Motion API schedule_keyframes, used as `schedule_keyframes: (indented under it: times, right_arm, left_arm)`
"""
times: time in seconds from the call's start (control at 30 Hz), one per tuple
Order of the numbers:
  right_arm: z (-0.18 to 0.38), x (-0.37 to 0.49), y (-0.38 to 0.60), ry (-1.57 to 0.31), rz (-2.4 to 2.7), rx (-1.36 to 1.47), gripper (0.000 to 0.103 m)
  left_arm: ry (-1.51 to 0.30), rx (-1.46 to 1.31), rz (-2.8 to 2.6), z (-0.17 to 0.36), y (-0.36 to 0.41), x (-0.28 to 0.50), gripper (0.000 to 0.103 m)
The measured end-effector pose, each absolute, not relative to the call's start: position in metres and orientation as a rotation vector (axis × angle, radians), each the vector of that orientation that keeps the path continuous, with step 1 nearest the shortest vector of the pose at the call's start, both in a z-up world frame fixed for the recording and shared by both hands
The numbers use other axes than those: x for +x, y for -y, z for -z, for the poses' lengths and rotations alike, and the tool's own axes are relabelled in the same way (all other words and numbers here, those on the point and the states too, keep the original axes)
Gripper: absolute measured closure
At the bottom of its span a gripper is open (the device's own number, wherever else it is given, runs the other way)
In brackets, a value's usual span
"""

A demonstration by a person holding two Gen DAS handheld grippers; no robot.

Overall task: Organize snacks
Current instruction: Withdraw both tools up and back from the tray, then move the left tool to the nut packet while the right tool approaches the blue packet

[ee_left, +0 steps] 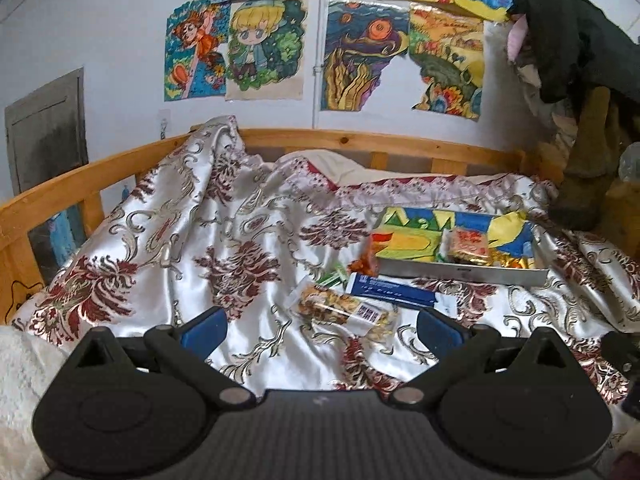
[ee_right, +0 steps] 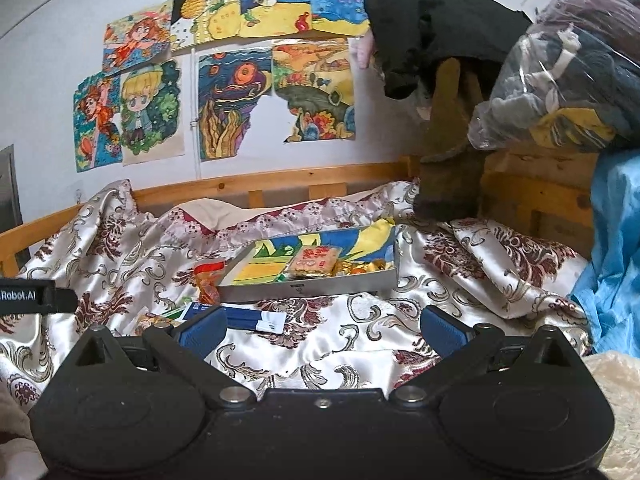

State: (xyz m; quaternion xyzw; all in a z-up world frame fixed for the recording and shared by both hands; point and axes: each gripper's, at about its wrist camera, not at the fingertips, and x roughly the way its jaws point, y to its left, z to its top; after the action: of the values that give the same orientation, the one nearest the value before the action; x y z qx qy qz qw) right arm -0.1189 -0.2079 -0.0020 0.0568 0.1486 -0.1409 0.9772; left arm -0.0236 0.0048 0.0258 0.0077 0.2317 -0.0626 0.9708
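Nearest the left wrist camera, the left gripper (ee_left: 320, 328) is held low over the bedspread (ee_left: 160, 264), its blue-padded fingers (ee_left: 204, 330) spread wide with nothing between them. Just beyond its fingertips a clear nut packet (ee_left: 340, 307) lies flat on the cloth. Past that, a blue and white box (ee_left: 394, 292) is seen, and beside it a green wrapper (ee_left: 334, 278) and an orange snack bag (ee_left: 366, 262), the latter against the near-left corner of the tray (ee_left: 460, 274). Inside the tray, which is lined with a coloured drawing, a red-printed packet (ee_left: 470, 246) and gold-wrapped sweets (ee_left: 510, 260) are gathered at the near right.

In the right wrist view, the right gripper (ee_right: 322, 330) is likewise held level above the bedspread, jaws parted and empty, with only bare cloth between them. The tray is seen straight ahead there, and the nut packet is mostly hidden behind the left finger. A bagged bundle of clothes (ee_right: 560, 80) and blue fabric (ee_right: 616, 248) are shown only in this view, while a grey wall panel (ee_left: 48, 136) is clearly seen only from the left.
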Motion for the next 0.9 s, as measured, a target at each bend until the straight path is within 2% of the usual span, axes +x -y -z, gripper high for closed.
schedule_keyframes:
  times: [0.43, 0.9]
  right_arm:
    - [-0.004, -0.089, 0.205, -0.367, 0.187, 0.068, 0.001]
    - [-0.003, 0.005, 0.208, -0.424, 0.008, -0.137, 0.001]
  left_arm:
    - [-0.563, -0.001, 0.150, -0.029, -0.003, 0.001, 0.000]
    - [-0.753, -0.003, 0.216, -0.023, -0.006, 0.113, 0.000]
